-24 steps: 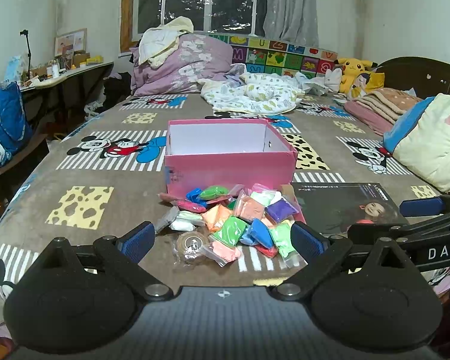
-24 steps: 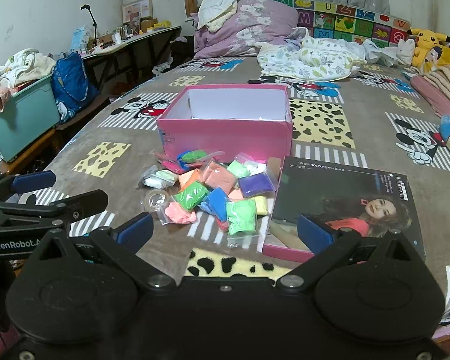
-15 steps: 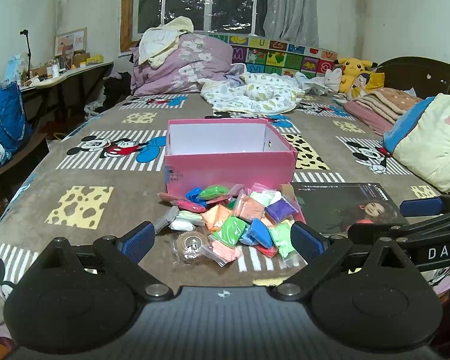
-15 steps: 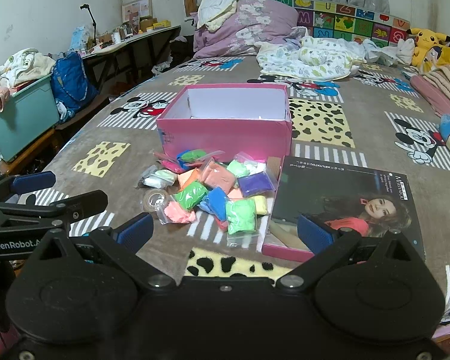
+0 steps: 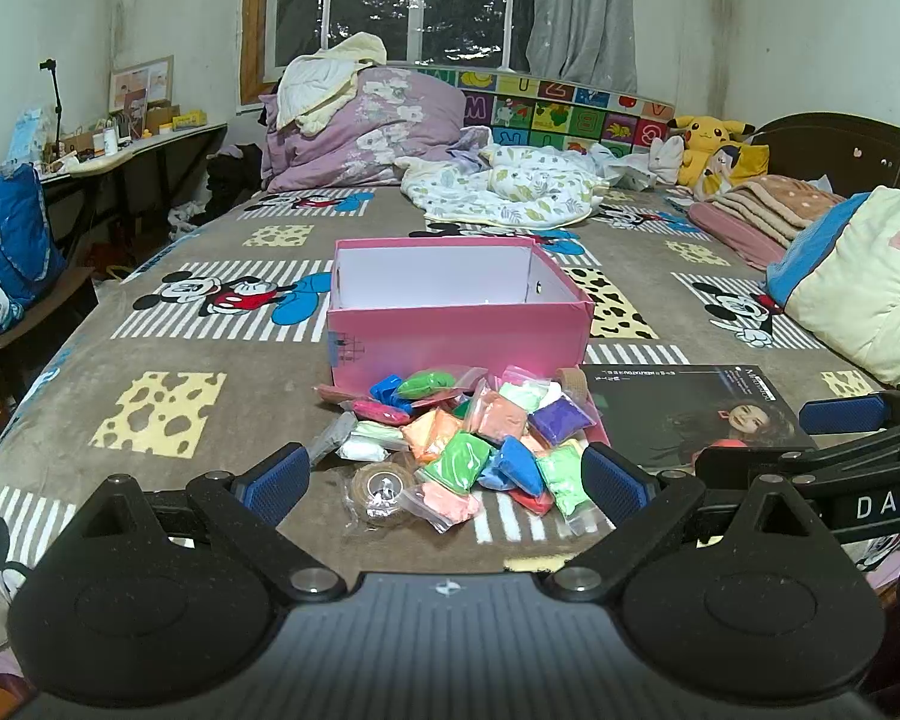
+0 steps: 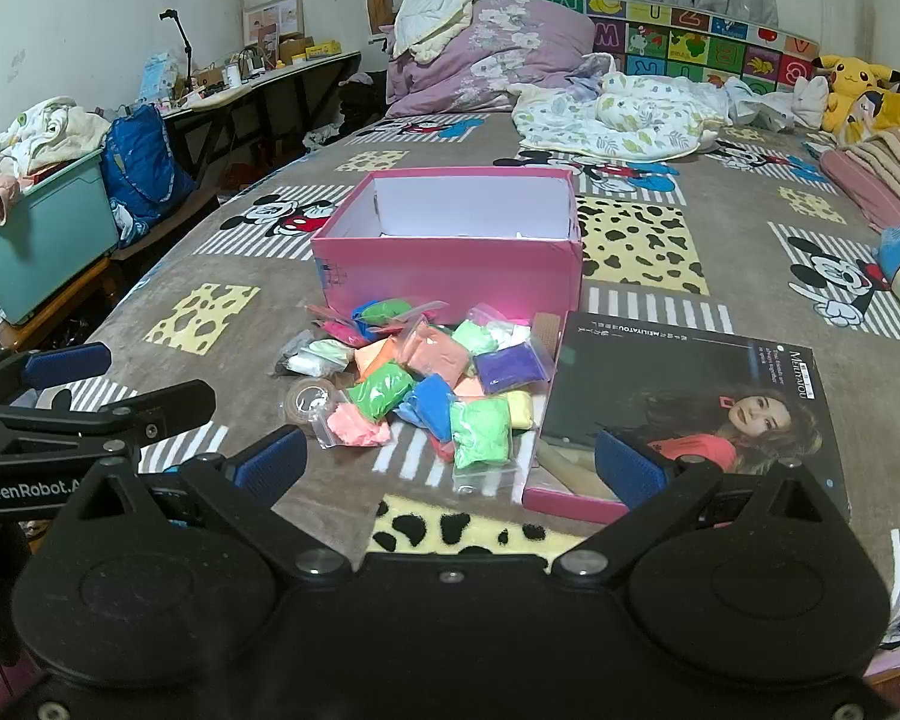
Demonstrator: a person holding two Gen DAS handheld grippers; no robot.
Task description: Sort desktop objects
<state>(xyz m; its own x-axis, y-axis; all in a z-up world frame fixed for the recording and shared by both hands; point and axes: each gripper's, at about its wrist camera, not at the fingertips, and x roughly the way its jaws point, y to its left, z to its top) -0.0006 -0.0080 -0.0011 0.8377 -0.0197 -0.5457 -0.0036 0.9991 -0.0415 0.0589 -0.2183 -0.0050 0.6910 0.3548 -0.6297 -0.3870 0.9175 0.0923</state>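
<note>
An open pink box (image 5: 459,333) (image 6: 450,273) with a white inside stands on the bed. In front of it lies a pile of small bags of coloured clay (image 5: 480,438) (image 6: 432,387), with a roll of tape in a bag (image 5: 381,489) (image 6: 309,399) at its near left. The box lid with a woman's picture (image 5: 696,417) (image 6: 684,408) lies to the right of the pile. My left gripper (image 5: 444,483) is open and empty just short of the pile. My right gripper (image 6: 447,459) is open and empty, near the pile and the lid's near edge.
The bed has a Mickey Mouse blanket (image 5: 168,402). Bedding and pillows (image 5: 360,126) are piled at the far end, folded quilts (image 5: 858,276) on the right. A teal bin (image 6: 42,240), a blue bag (image 6: 141,171) and a cluttered desk (image 6: 258,81) stand left of the bed.
</note>
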